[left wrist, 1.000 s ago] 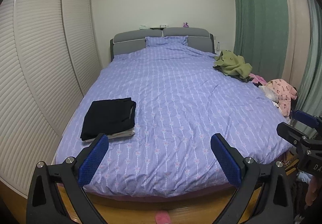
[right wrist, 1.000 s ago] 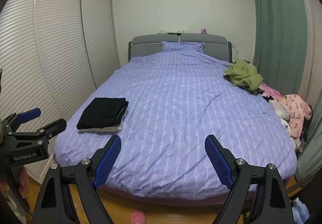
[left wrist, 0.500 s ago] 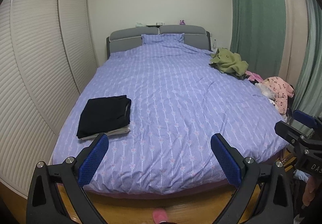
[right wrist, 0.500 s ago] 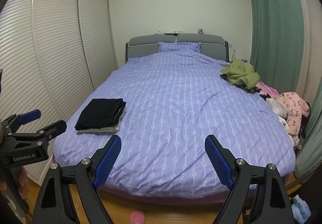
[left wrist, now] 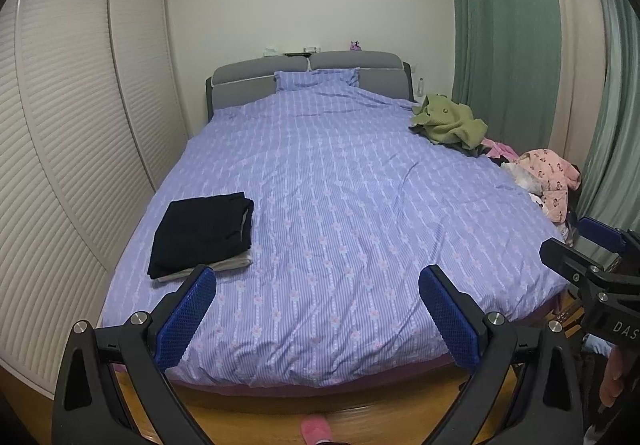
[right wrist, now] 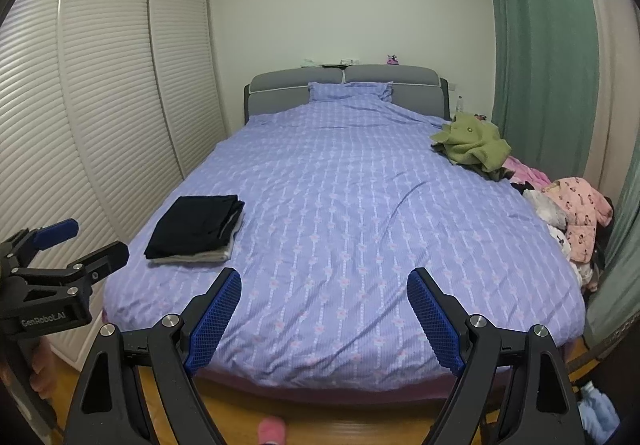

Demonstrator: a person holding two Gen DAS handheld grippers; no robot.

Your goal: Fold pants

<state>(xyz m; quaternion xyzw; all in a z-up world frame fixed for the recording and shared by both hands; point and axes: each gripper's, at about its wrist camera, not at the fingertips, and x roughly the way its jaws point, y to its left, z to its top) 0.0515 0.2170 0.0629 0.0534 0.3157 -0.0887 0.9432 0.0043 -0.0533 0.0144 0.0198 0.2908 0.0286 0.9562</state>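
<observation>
Folded black pants (left wrist: 204,231) lie on a folded grey garment near the bed's front left corner; they also show in the right wrist view (right wrist: 196,227). My left gripper (left wrist: 318,319) is open and empty, held off the foot of the bed. My right gripper (right wrist: 324,319) is open and empty, also off the foot of the bed. The right gripper shows at the right edge of the left wrist view (left wrist: 592,273). The left gripper shows at the left edge of the right wrist view (right wrist: 56,269).
The bed has a purple striped cover (left wrist: 340,213). A green garment (left wrist: 448,121) and a pile of pink clothes (left wrist: 548,181) lie along its right side. White louvred wardrobe doors (left wrist: 72,133) stand left, green curtains (left wrist: 504,37) right. A pink slipper (left wrist: 316,431) is on the wood floor.
Both grippers have drawn back and risen from the bed, so more of the room and floor shows. Both jaws stay open. Nothing on the bed has moved.
</observation>
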